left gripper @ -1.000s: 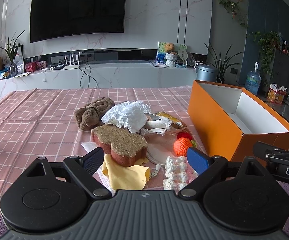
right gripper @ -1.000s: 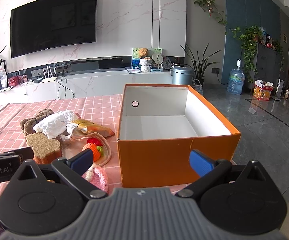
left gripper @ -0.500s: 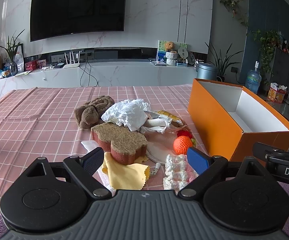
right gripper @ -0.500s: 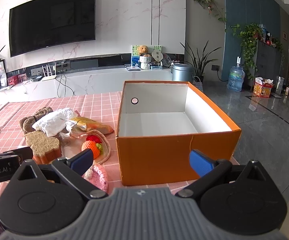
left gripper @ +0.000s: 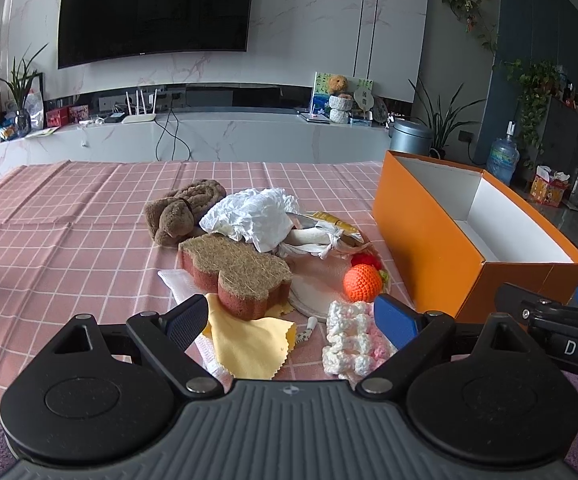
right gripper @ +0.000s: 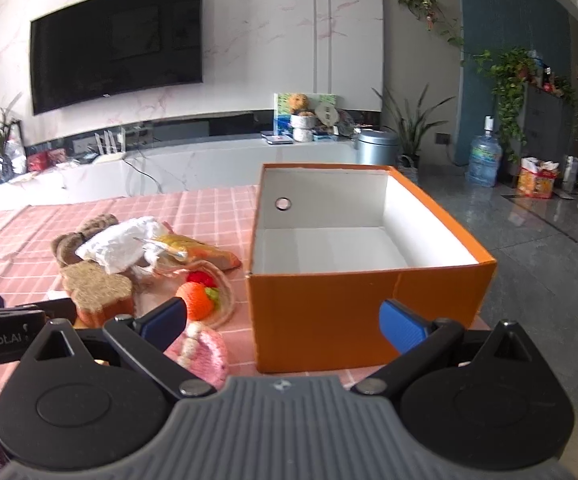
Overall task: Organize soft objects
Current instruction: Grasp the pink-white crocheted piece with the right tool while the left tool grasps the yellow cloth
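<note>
The checked cloth holds one orange box [left gripper: 429, 236], one brown plush toy [left gripper: 181, 210], one scrubbing sponge [left gripper: 237, 276] and one yellow cloth [left gripper: 249, 344]. There is also one orange crocheted ball [left gripper: 362, 282], one crumpled white bag [left gripper: 257, 216] and one pink-and-white knitted piece [left gripper: 351, 344].

Orange box [right gripper: 365, 304], pink-checked tablecloth [left gripper: 69, 240]

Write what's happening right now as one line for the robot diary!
stage: before first pick | left gripper: open, empty | right gripper: open, empty | orange box: empty | soft pile beside box, untouched

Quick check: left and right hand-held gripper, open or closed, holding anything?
Left hand-held gripper: open, empty.
Right hand-held gripper: open, empty.
</note>
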{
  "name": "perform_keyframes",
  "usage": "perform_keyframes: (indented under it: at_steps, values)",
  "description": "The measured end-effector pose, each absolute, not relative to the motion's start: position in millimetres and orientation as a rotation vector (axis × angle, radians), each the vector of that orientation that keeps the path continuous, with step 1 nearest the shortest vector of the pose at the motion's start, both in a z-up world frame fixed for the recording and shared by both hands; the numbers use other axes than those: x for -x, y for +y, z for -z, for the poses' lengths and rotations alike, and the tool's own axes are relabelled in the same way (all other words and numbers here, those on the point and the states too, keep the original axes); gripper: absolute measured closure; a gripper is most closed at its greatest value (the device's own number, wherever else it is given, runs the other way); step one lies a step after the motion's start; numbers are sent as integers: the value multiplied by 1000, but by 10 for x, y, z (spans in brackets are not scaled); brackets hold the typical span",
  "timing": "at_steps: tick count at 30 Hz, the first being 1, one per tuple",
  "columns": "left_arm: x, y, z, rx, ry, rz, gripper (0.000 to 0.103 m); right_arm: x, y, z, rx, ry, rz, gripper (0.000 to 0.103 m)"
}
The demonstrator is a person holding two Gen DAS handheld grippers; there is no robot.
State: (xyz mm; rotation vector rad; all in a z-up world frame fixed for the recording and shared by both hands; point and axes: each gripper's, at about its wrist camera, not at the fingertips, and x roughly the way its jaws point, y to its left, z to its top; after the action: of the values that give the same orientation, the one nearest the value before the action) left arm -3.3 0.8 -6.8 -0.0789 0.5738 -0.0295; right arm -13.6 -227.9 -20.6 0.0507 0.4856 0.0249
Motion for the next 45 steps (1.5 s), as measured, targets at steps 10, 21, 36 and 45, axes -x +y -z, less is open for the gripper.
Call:
perform_keyframes:
  at_steps: [10, 21, 36, 45]
  values:
    - [16, 207, 83, 136, 626, 86, 12, 128, -2038, 234, 14, 489, -189, 11]
    - [-81, 438, 215, 173, 702, 70, 25, -184, -1628, 525, 221, 575, -400, 28]
    - [-480, 560, 578, 147, 711, 54, 38, -603, -1474, 931, 161, 631, -390, 32]
    - [-737, 547, 802, 85, 753, 40, 55, -758, -1421, 1043, 117, 686, -386, 38]
